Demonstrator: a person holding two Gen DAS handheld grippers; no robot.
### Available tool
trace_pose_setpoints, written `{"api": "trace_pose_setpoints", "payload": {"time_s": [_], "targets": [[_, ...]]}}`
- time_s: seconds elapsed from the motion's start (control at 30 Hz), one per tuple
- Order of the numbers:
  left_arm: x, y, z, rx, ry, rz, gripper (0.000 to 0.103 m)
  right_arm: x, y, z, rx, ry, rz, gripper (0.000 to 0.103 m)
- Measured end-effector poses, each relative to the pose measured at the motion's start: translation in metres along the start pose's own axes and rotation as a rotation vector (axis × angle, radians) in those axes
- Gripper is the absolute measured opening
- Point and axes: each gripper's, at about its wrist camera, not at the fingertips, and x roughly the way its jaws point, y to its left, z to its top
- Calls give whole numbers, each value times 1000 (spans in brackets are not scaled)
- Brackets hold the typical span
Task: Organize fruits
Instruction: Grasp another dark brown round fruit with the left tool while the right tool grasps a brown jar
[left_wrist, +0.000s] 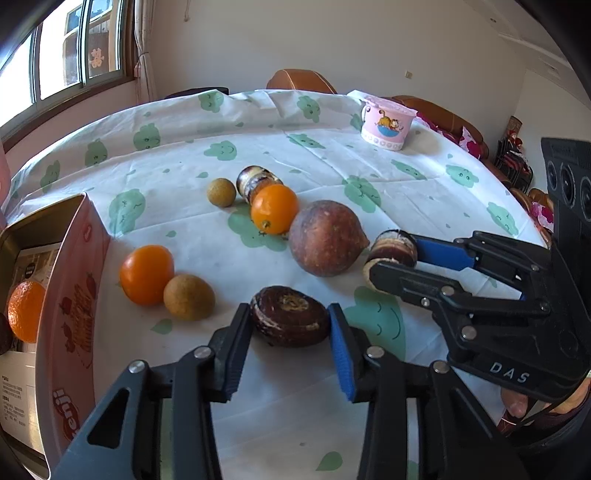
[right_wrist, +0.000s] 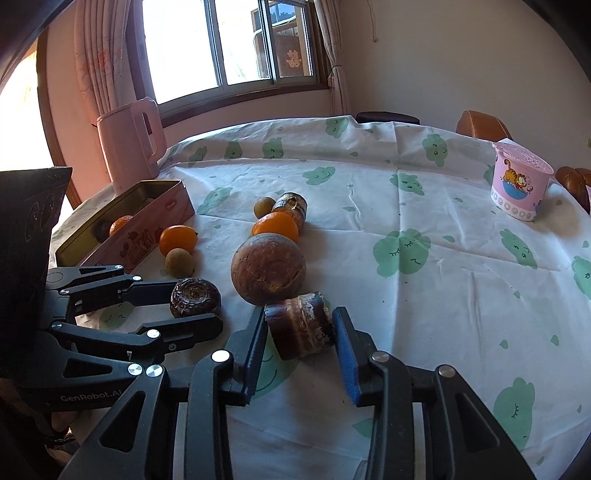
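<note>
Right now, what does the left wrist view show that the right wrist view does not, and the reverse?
Only the left wrist view shows the red cushions at the far right.

Only the right wrist view shows the pink kettle beside the window.

Both show the pink tin holding an orange, the loose fruits, the cartoon cup, and each tool closed on a dark water chestnut: left tool, right tool.

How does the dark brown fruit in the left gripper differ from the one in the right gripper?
The dark brown ridged fruit in the left gripper lies flat, its ringed top facing up; the dark brown banded fruit in the right gripper is tipped on its side, showing whitish bands. The first sits beside the small tan round fruit, the second against the large reddish-brown round fruit. Both are flattened, dark, and clamped on the tablecloth.
</note>
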Motion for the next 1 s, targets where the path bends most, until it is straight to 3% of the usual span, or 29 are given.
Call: {"api": "trace_pose_setpoints", "payload": {"time_s": [0.53,1.0], "targets": [[-22,6,-3,-35,-132,29,43,-15,9,-4,-54,-88,-10,38],[-33,8,-6,-48,-200,38,43,-28,14,-8,-80,-172,-21,38]]}}
